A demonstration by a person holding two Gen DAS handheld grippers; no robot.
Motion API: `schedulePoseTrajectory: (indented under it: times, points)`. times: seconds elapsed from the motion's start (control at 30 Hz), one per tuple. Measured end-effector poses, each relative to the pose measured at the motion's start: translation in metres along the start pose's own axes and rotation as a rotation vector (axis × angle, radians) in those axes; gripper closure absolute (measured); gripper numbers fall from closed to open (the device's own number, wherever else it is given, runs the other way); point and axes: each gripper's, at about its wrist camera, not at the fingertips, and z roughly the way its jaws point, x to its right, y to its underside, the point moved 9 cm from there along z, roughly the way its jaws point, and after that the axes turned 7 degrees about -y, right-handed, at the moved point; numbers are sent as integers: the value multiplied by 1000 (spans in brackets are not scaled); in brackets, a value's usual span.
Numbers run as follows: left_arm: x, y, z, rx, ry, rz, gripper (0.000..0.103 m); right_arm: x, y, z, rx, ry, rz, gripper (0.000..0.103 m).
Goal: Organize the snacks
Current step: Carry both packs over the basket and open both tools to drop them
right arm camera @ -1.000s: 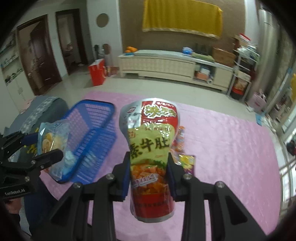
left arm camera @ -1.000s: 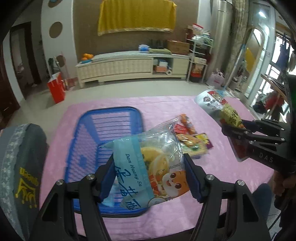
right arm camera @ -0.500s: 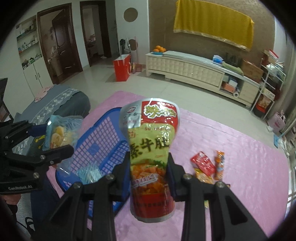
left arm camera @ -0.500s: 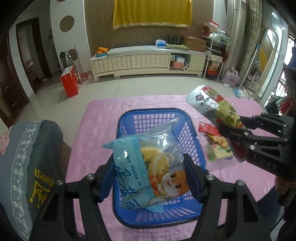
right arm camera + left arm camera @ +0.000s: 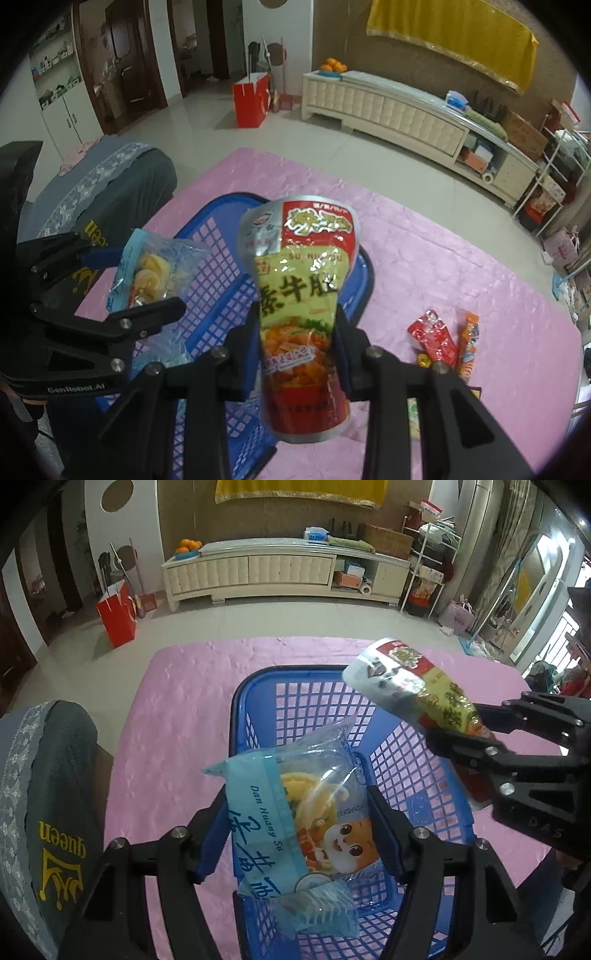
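A blue mesh basket (image 5: 255, 709) stands on the pink tablecloth (image 5: 166, 720). My left gripper (image 5: 299, 830) is shut on a light blue bag of egg-yolk biscuits (image 5: 280, 812), hanging over the basket's near half. My right gripper (image 5: 297, 347) is shut on a red and yellow snack pouch (image 5: 299, 266), upright above the basket's (image 5: 207, 258) right edge. In the left wrist view that pouch (image 5: 406, 679) juts in from the right over the basket. A small pale blue packet (image 5: 317, 908) lies inside the basket.
Several loose snack packets (image 5: 436, 336) lie on the cloth to the right of the basket. A chair with a grey cover (image 5: 48, 794) stands at the table's left edge. Beyond the table are tiled floor, a red bag (image 5: 116, 616) and a long cabinet.
Both grippers have swung left with their bags. The biscuit bag and the pouch, earlier beside the basket, now hang over it. Neither grip has changed.
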Motion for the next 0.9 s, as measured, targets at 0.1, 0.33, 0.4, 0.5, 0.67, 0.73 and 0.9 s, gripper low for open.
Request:
schedulePoseTrajectory:
  times: [0.1, 0.33, 0.4, 0.5, 0.67, 0.73, 0.9]
  points:
    - [2, -2, 1, 5, 13, 13, 35, -3, -1, 10, -22, -1, -16, 64]
    - [-4, -11, 3, 22, 18, 4, 31, -3, -6, 17, -40, 14, -50, 63]
    - [-4, -10, 2, 26, 25, 2, 25, -3, -8, 20, -49, 0, -48, 62]
    - [-5, -11, -2, 42, 12, 16, 25, -5, -11, 21, -50, -4, -55, 61]
    - [-5, -11, -9, 52, 19, 9, 25, -7, -12, 28, -50, -8, -93, 46]
    - [-7, -10, -10, 52, -4, 12, 25, -6, -10, 30, -69, 0, -97, 33]
    - [-8, -6, -16, 42, 2, -19, 25, 0, -13, 17, -18, 14, -66, 20]
